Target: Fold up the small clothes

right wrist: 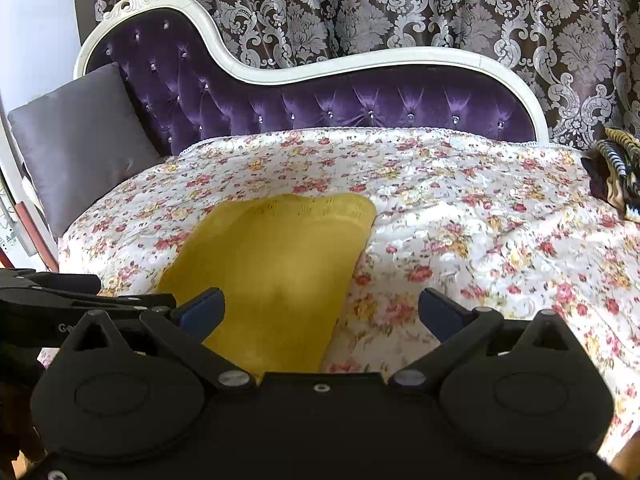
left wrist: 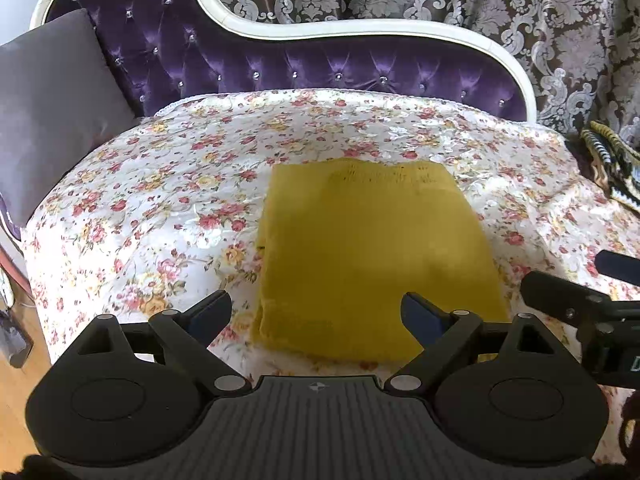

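Grey satin cushion [left wrist: 52, 112] leans at the far left end of the purple tufted chaise with the white carved frame [left wrist: 320, 68], its lower corner resting on the white quilted cover printed with red and yellow flowers [left wrist: 160, 200]. A wide stretch of bare cover lies between the cushion and the folded mustard-yellow knit garment [left wrist: 368, 252], which lies flat as a neat rectangle near the cover's front edge. The left gripper [left wrist: 316, 312] hovers over the garment's near edge, jaws spread wide, holding nothing. Beside it, the right gripper [right wrist: 320, 312] straddles the garment's right edge, equally wide apart and empty. More bare floral cover runs rightward to a dark, yellow-striped crumpled cloth [right wrist: 616, 176] at the far right end.
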### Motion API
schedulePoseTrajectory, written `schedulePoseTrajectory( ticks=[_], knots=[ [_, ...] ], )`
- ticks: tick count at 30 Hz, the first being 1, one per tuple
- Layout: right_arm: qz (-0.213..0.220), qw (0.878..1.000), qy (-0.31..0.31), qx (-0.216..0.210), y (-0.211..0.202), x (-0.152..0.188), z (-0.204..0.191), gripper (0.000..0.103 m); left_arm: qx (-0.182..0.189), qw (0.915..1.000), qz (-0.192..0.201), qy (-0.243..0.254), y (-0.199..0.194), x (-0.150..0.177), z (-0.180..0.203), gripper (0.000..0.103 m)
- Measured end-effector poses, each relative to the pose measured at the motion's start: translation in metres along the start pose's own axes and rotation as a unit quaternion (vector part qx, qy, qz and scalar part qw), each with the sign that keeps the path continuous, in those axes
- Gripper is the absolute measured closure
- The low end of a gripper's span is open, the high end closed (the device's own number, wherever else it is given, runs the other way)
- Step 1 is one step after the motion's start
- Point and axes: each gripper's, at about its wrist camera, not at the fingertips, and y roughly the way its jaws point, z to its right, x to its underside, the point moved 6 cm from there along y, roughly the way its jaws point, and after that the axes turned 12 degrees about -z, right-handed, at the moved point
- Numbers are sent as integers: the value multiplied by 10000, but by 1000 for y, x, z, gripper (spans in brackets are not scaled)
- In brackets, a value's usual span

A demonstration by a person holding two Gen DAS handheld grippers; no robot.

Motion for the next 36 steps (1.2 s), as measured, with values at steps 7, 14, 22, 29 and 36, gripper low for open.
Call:
schedulePoseTrajectory(
  ticks=[7,14,22,29,36],
  knots=[
    [-11,10000,25,27,-7,9,-4,0,-96,9997,217,-88,-16,8,-4,11],
    [49,9999,35,80,-14,11,-6,0,-143,9996,241,-73,-23,14,-5,11],
    [81,9998,12,171,-18,13,-8,0,-54,9998,175,-53,-26,20,-3,11],
    [101,9997,137,163,-20,14,-4,0,-118,9999,108,-2,-28,23,-2,11],
    [-14,9997,142,179,-18,17,-2,0,-200,9998,80,-47,-30,27,-5,11]
  ],
)
